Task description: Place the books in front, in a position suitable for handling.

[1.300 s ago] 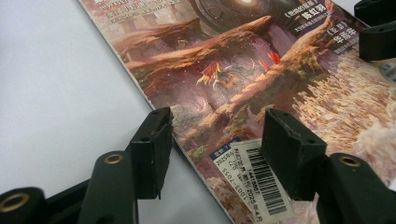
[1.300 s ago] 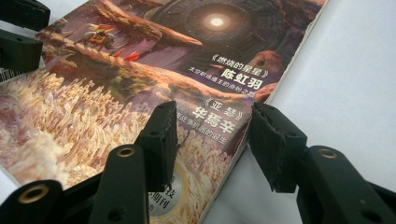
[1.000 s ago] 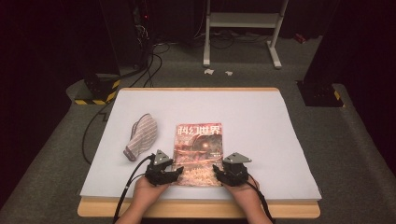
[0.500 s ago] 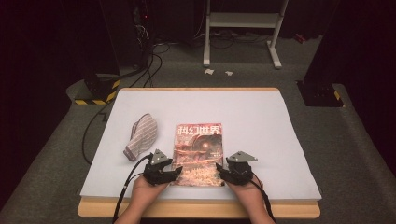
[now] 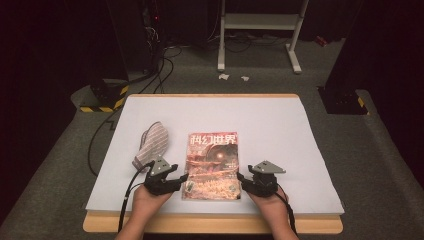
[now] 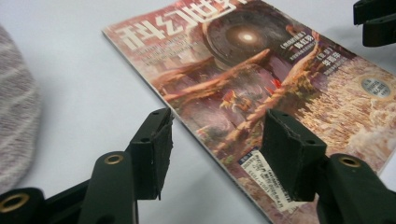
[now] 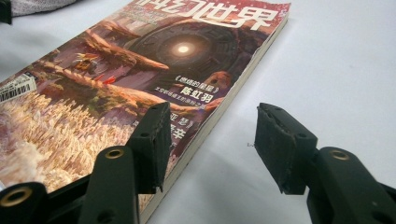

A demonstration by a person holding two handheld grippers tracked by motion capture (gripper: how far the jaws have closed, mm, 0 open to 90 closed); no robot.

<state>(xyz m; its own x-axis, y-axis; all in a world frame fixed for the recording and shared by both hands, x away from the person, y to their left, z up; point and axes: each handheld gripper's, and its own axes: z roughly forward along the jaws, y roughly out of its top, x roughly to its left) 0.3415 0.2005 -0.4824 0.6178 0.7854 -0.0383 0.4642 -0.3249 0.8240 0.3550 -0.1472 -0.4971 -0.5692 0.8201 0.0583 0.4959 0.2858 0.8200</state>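
Lying flat on the white worktop [image 5: 280,130], toward its near edge and about midway across: a magazine [image 5: 212,165] with a reddish-orange cover and large white characters across the top, seen in the high view. Just beyond its left edge, a striped grey cloth [image 5: 151,144], bunched and apart from the magazine. At the magazine's lower left corner, the left tongs [image 5: 184,178], held in the left hand [image 5: 150,197], pointing in toward the cover. Seen along the left tongs [image 6: 212,144] in the left gripper view: jaws standing apart, one over bare worktop beside the spine edge, the other over the cover near the barcode label [image 6: 266,179], straddling that edge with nothing pinched between the pads; whether either pad touches the paper cannot be told. At the magazine's lower right corner, the right tongs [image 5: 240,178] in the right hand [image 5: 270,205]. Seen along the right tongs [image 7: 210,140] in the right gripper view: jaws wide, having just been opening, one above the cover's right margin, the other over bare worktop, the magazine's thick page edge [image 7: 224,112] running between them, pads clear of it and gripping nothing. Trailing from each of the tongs, a black cable [image 5: 127,195] running back along the forearm. Beyond the worktop, dark carpeted floor and a white metal stand [image 5: 260,30].
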